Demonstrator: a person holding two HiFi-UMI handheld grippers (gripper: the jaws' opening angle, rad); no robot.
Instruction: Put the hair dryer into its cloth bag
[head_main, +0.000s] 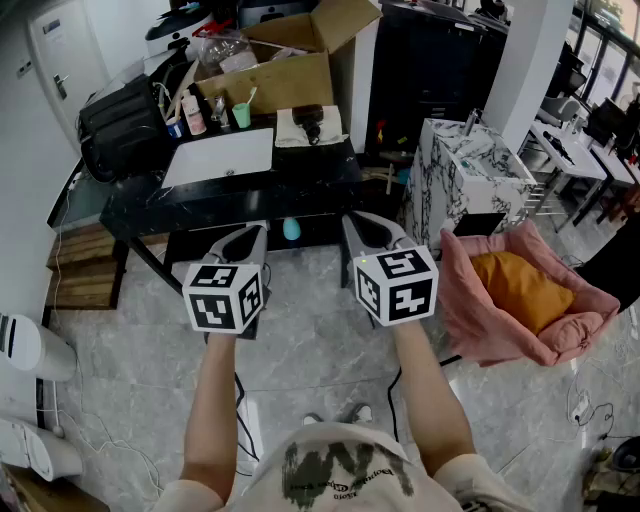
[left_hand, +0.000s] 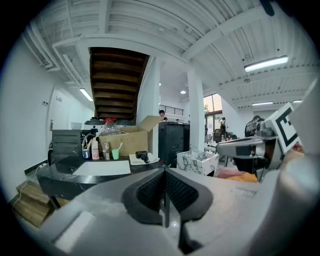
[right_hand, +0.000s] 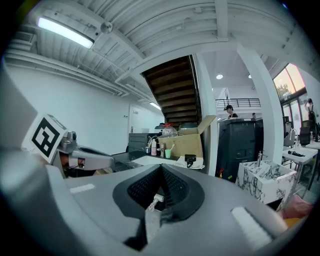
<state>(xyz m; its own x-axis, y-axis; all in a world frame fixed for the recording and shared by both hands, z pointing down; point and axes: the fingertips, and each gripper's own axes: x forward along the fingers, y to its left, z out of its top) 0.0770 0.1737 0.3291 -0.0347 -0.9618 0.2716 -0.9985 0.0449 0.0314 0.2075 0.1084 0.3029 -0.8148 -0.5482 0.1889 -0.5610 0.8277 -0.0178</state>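
Note:
The black hair dryer (head_main: 309, 123) lies on a cream cloth bag (head_main: 288, 130) at the back of the black table (head_main: 330, 175). In the left gripper view the hair dryer (left_hand: 142, 156) shows far ahead on the cloth bag (left_hand: 135, 160). The right gripper view also has the hair dryer (right_hand: 190, 160) at a distance. My left gripper (head_main: 260, 230) and right gripper (head_main: 352, 218) hang side by side over the floor, short of the table's front edge. Both are shut with nothing between the jaws, as the left gripper (left_hand: 165, 172) and right gripper (right_hand: 161, 169) show close up.
On the table stand an open cardboard box (head_main: 280, 70), a black bag (head_main: 120, 125), a white mat (head_main: 220, 155), bottles and a green cup (head_main: 241, 115). A marble-patterned cabinet (head_main: 470, 170) and a pink pet bed (head_main: 460, 290) with an orange cushion sit to the right.

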